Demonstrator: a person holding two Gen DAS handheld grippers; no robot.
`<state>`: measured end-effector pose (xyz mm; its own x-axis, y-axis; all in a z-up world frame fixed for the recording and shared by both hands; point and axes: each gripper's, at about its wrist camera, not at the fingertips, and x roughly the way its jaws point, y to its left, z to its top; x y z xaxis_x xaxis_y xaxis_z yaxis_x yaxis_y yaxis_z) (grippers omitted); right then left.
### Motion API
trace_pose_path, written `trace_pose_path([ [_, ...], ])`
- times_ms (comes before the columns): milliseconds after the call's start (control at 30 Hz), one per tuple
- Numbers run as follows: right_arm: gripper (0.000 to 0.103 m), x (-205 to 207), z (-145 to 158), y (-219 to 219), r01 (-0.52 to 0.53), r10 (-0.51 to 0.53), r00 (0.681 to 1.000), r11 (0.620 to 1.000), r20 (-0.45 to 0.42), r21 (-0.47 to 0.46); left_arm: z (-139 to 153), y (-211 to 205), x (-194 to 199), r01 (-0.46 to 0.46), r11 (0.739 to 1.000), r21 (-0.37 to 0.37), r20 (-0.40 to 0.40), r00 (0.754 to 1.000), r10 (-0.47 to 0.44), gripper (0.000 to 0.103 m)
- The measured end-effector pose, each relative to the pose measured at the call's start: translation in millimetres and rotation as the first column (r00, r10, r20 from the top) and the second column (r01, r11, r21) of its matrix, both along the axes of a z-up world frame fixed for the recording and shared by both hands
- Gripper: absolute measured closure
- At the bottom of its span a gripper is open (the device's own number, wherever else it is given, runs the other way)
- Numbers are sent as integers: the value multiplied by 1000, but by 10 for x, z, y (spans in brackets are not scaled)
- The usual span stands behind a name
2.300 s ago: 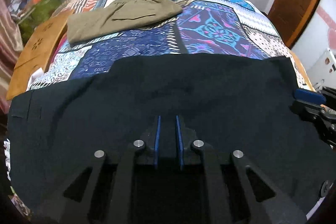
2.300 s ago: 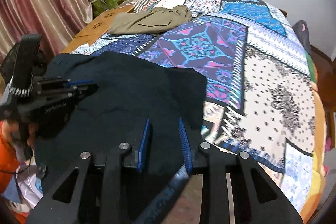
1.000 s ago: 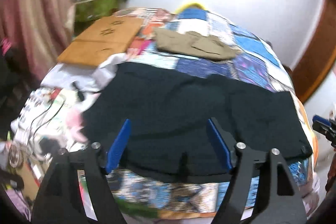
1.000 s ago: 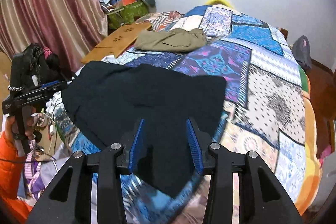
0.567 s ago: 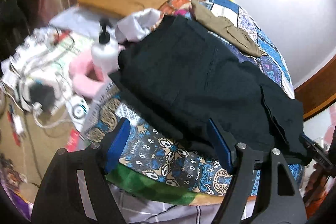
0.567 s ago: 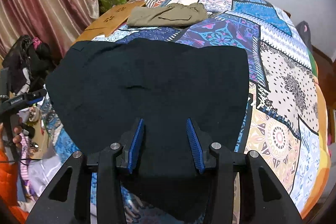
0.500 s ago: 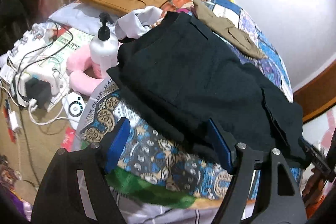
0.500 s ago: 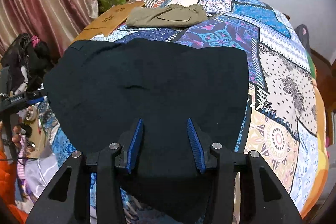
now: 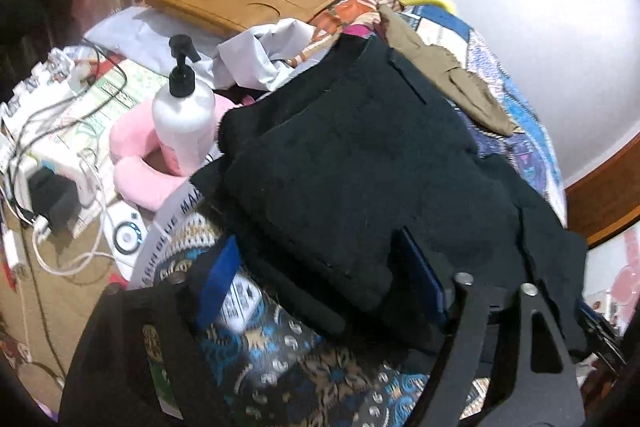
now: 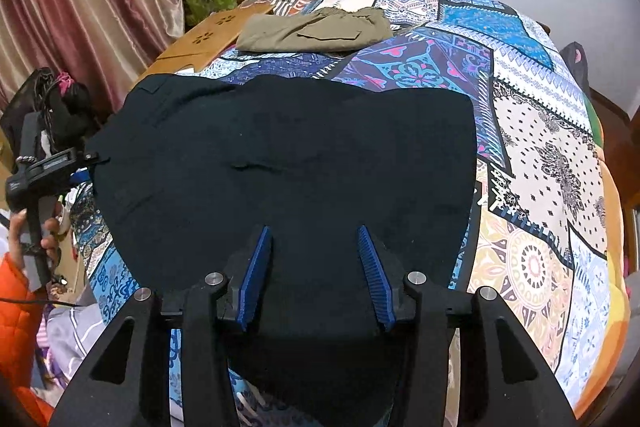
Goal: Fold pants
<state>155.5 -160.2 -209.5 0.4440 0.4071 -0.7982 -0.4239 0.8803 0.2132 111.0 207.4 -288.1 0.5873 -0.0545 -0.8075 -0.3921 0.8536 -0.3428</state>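
Note:
Black pants [image 10: 288,163] lie spread flat across the patchwork bedspread [image 10: 540,147], their near edge hanging over the bed's side. My right gripper [image 10: 314,267] hovers over that near edge; its jaws are opening, and the fabric lies below and between them with neither pad pressing. My left gripper [image 9: 320,273] is at the pants' left end [image 9: 344,187]. Its jaws are closing, the thick folded edge stands between them, and a gap shows at the left pad. A hand in an orange sleeve [image 10: 16,307] holds the left gripper [image 10: 86,159] in the right wrist view.
Folded olive pants [image 10: 316,29] lie further up the bed beside a wooden lap tray [image 10: 208,35]. Left of the bed are a white pump bottle [image 9: 182,115], a pink neck pillow [image 9: 136,171], chargers and cables [image 9: 52,187] and a striped curtain [image 10: 80,7].
My left gripper has dropped and rolled towards the pants' left end, and its jaws have narrowed around the folded edge. My right gripper has sunk closer to the pants and its jaws have widened slightly.

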Motion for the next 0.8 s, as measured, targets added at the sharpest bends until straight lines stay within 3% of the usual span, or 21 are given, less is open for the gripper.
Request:
trace_pose_path([
  [200, 60, -10, 6, -11, 10, -10, 1000, 1000, 1, 11, 142, -153, 82, 28, 981, 191, -3, 1000, -28, 74],
  [267, 60, -16, 17, -14, 15, -15, 1000, 1000, -5, 16, 255, -240, 78, 51, 965, 258, 13, 998, -57, 78],
  [367, 60, -31, 56, -53, 25, -25, 1000, 999, -10, 31, 538, -433, 65, 80, 927, 366, 64, 992, -111, 82],
  [533, 60, -101, 146, -218, 66, -66, 998, 997, 0, 50, 1053, -809, 68, 113, 873, 475, 152, 966, -208, 84],
  [700, 60, -209, 176, -463, 120, -121, 993, 992, 14, 45, 1523, -1284, 87, 181, 843, 507, 244, 908, -341, 84],
  [800, 53, -232, 18, -565, 142, -142, 990, 990, -2, 19, 1697, -1586, 96, 230, 821, 522, 275, 866, -417, 84],
])
